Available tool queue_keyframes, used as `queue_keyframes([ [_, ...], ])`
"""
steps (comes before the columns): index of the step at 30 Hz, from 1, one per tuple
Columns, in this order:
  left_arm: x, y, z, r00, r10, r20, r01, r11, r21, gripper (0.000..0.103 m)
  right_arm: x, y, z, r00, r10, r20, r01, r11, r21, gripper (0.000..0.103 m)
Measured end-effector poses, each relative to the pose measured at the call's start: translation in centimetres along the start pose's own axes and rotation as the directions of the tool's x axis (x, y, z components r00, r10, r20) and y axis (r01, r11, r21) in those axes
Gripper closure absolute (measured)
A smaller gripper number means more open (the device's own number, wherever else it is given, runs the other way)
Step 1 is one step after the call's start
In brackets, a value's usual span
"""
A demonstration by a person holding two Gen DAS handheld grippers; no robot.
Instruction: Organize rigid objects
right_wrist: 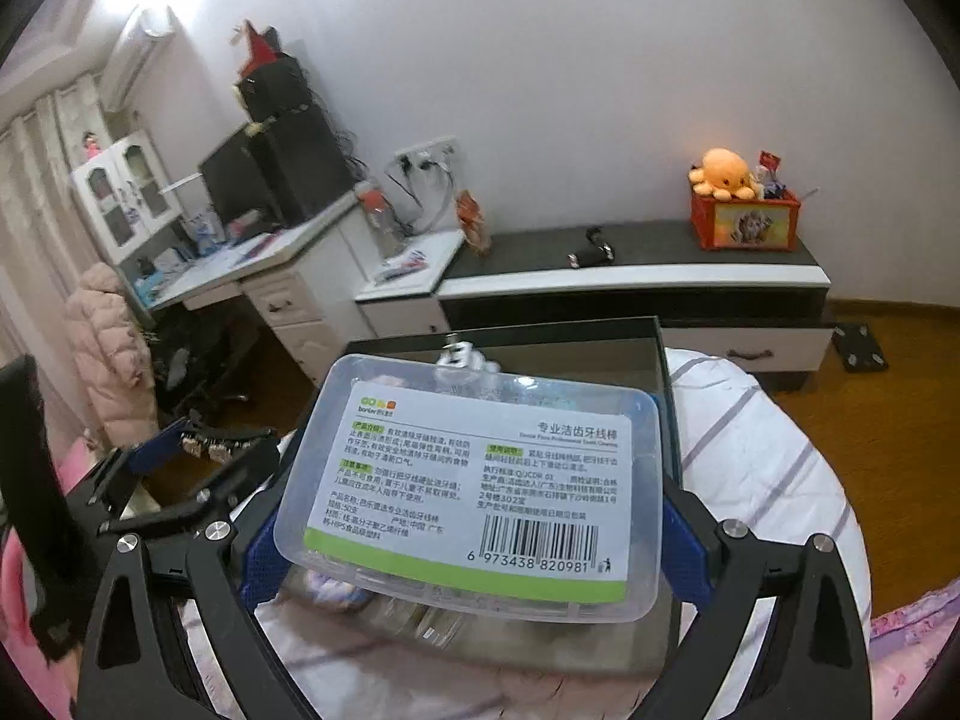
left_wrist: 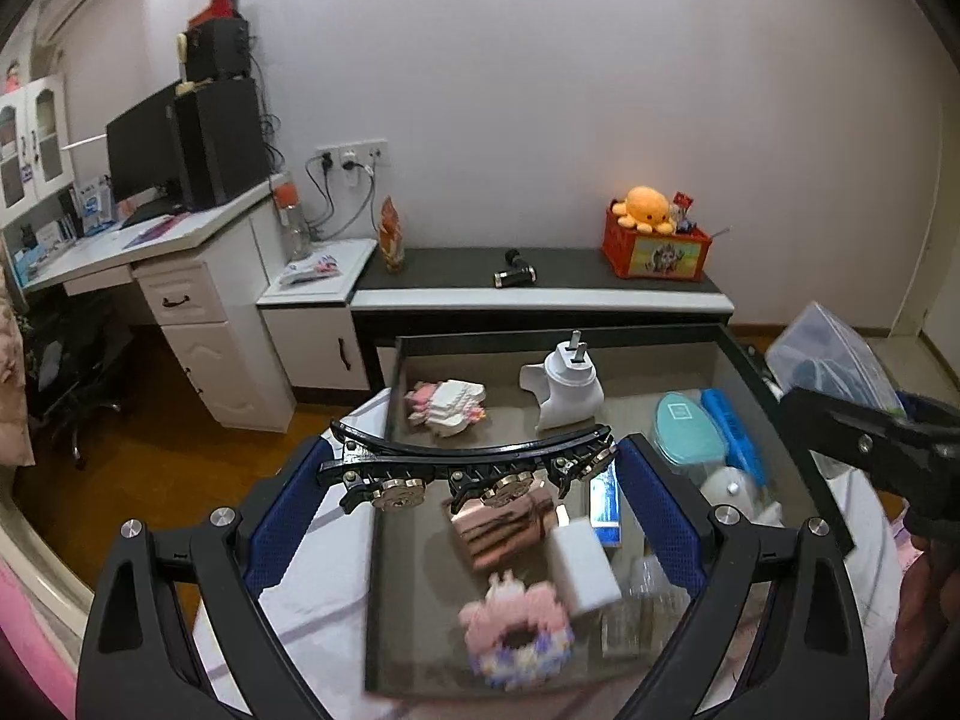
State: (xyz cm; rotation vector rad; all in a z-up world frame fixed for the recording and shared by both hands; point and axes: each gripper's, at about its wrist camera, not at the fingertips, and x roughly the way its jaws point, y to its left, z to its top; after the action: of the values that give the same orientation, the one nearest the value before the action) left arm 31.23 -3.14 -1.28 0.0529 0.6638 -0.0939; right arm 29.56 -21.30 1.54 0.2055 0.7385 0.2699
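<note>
Each hand-held gripper is built of matte black plastic arms with triangular cut-outs, joined by round silver screws. The left hand-held gripper [left_wrist: 474, 480] carries blue fingers [left_wrist: 282, 510] with a fine dimpled texture; the right hand-held gripper [right_wrist: 474, 516] has the same blue textured pads [right_wrist: 261, 558] on black arms.

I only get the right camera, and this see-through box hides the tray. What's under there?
Observer: At the near end, a pink bead ring lies beside a white block.
Operator: What's at the far end?
Observer: A white jug stands there.
Operator: Is there room on the right side?
Observer: Not much. A teal oval box and a blue brush lie along that side.
</note>
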Motion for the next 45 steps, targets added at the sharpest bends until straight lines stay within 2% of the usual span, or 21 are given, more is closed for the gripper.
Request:
queue_keyframes([
  [6, 4.4, -2.0, -0.5, 0.997, 0.016, -0.075, -0.013, 0.999, 0.039, 0.007, 4.5, -1.7, 0.6, 0.996, 0.028, -0.088, -0.022, 0.998, 0.066, 0.005],
  [10, 5.8, -2.5, -1.1, 0.993, 0.041, -0.109, -0.034, 0.997, 0.063, 0.006, 6.7, -2.5, 0.0, 0.990, 0.038, -0.138, -0.025, 0.995, 0.095, 0.005],
  [14, 6.3, -2.9, -1.6, 0.989, 0.070, -0.132, -0.058, 0.994, 0.093, 0.000, 8.3, -3.5, -0.6, 0.981, 0.068, -0.184, -0.041, 0.989, 0.145, 0.004],
  [15, 6.3, -2.9, -1.8, 0.988, 0.086, -0.127, -0.074, 0.992, 0.100, 0.000, 8.4, -3.5, -0.6, 0.979, 0.074, -0.191, -0.045, 0.987, 0.151, 0.000],
  [21, 5.5, -2.4, -2.3, 0.989, 0.090, -0.119, -0.079, 0.992, 0.094, 0.000, 8.0, -3.4, -0.7, 0.980, 0.033, -0.195, -0.003, 0.988, 0.151, 0.000],
  [23, 5.0, -2.2, -2.3, 0.990, 0.088, -0.106, -0.079, 0.993, 0.090, 0.000, 7.4, -3.4, -0.6, 0.985, 0.012, -0.174, 0.014, 0.989, 0.145, 0.000],
  [26, 3.9, -1.6, -2.2, 0.994, 0.079, -0.082, -0.073, 0.995, 0.071, 0.000, 6.5, -3.5, -0.3, 0.989, 0.027, -0.143, -0.004, 0.988, 0.157, 0.000],
  [33, 0.1, 0.0, -2.5, 0.997, 0.071, -0.021, -0.071, 0.997, 0.016, 0.000, 3.8, -2.5, -0.4, 0.996, 0.006, -0.093, 0.005, 0.993, 0.121, 0.000],
  [40, -4.9, 0.8, -4.0, 0.997, 0.064, 0.037, -0.064, 0.998, -0.013, 0.000, -1.0, -0.1, -2.7, 0.999, -0.032, -0.012, 0.032, 0.999, 0.044, 0.000],
  [45, -8.3, 1.0, -5.4, 0.997, 0.043, 0.062, -0.041, 0.999, -0.033, 0.000, -5.1, 1.8, -5.1, 0.994, -0.083, 0.069, 0.085, 0.996, -0.026, 0.000],
])
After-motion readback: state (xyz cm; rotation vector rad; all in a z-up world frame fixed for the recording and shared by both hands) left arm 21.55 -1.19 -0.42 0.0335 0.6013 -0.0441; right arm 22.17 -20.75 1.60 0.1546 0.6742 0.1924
